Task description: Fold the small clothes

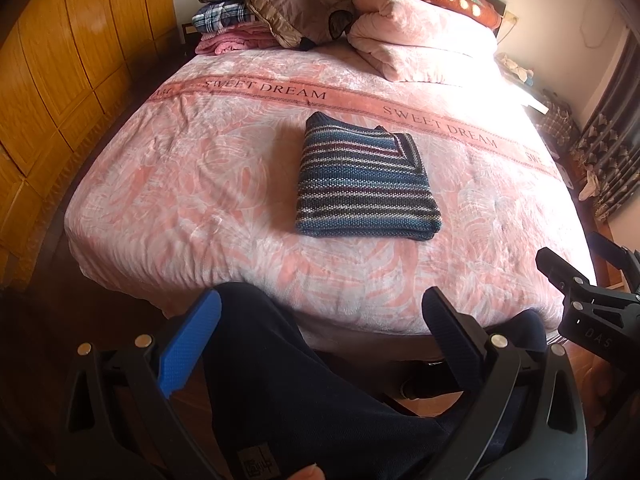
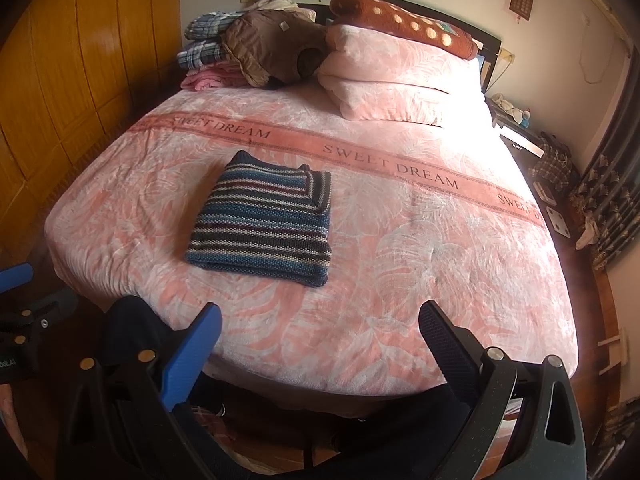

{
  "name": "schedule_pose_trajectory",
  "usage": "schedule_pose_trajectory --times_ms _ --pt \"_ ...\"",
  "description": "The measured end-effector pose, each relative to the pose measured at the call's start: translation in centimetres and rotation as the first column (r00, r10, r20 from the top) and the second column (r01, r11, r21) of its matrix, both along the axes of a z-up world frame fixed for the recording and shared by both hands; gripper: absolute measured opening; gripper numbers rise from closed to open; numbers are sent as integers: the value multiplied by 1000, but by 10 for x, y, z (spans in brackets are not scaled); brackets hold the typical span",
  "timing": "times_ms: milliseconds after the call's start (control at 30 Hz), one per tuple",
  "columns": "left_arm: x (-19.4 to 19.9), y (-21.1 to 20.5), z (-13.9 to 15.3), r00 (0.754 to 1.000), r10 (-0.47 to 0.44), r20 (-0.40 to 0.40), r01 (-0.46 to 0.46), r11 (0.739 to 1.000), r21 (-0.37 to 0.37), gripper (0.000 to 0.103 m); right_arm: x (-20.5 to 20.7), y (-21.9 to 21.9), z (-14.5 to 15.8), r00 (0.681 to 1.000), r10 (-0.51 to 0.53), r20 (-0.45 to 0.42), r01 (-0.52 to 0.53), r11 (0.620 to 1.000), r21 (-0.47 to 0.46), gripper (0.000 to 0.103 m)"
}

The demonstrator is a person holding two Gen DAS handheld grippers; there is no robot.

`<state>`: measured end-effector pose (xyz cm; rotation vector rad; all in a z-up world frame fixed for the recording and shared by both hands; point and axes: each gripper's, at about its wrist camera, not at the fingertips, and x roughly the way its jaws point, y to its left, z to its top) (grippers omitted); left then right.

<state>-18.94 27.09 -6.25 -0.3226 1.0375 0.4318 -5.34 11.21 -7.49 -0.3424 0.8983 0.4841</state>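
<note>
A striped blue, grey and maroon knitted sweater (image 1: 366,184) (image 2: 266,220) lies folded into a neat rectangle in the middle of the pink bed (image 1: 200,184) (image 2: 420,264). My left gripper (image 1: 322,312) stands open with nothing between its fingers, held back off the bed's near edge, above a person's dark trouser leg (image 1: 288,380). My right gripper (image 2: 320,324) is open too and holds nothing, over the bed's near edge and well short of the sweater. The right gripper's body (image 1: 588,300) shows at the right edge of the left wrist view.
Folded plaid and pink clothes (image 1: 228,20), a brown jacket (image 1: 300,8) and a folded pink quilt (image 1: 420,40) under a dotted brown blanket are piled at the headboard. A wooden wardrobe (image 1: 60,80) runs along the left. A bedside table (image 2: 520,136) and curtains (image 2: 608,200) are at the right.
</note>
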Motion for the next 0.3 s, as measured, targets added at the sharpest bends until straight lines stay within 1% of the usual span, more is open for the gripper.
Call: schedule_pose_trajectory --times_ms 300 --pt "4 -1 3 1000 -3 0 3 1000 2 100 3 0 7 1000 11 -8 -10 1000 16 99"
